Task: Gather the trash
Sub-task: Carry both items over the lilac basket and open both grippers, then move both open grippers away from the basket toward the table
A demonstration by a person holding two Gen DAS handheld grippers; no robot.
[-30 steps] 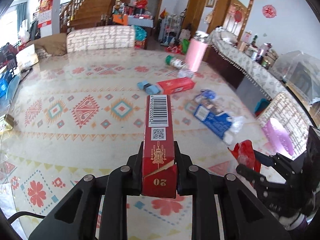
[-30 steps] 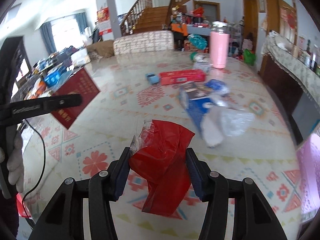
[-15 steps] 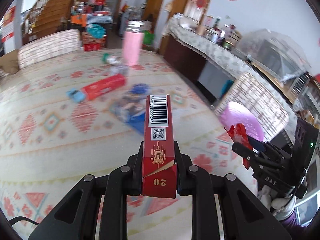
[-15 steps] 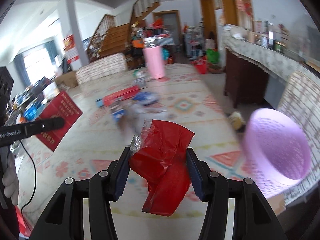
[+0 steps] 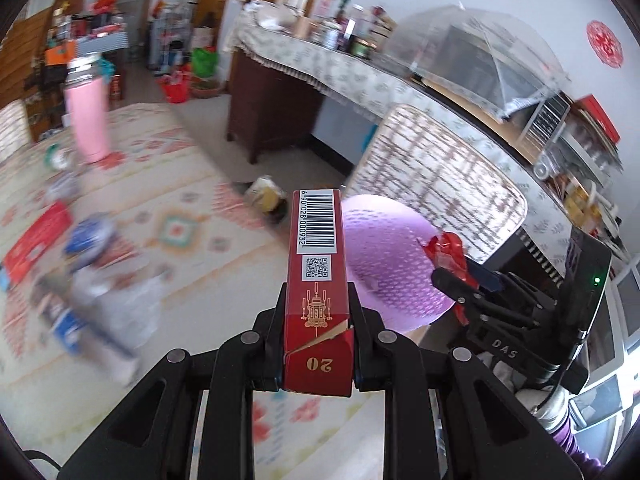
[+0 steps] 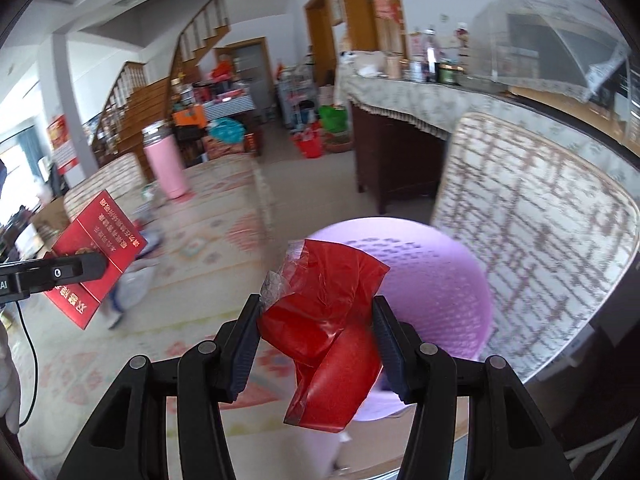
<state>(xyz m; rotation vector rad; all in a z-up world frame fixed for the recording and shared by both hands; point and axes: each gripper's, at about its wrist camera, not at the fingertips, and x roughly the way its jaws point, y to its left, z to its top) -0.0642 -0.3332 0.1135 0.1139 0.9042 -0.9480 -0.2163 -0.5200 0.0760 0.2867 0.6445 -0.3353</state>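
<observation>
Clamped between the pads of the left claw [image 5: 318, 344], a dark red carton [image 5: 318, 280] with a barcode on its upper face is seen at the centre of the left wrist view. A crumpled red plastic wrapper [image 6: 324, 328] is gripped by the right claw [image 6: 320, 344] at the lower centre of the right wrist view. A lilac perforated bin [image 6: 432, 276] is shown just behind the wrapper, right of centre, beside a woven chair back [image 6: 532, 248]. More litter is left on the patterned worktop [image 5: 192, 208] at the left of the left wrist frame: a blurred blue packet [image 5: 84, 240], possibly a bag, and a red box [image 5: 34, 244]. A pink flask [image 5: 88, 116] is stood upright at upper left.
</observation>
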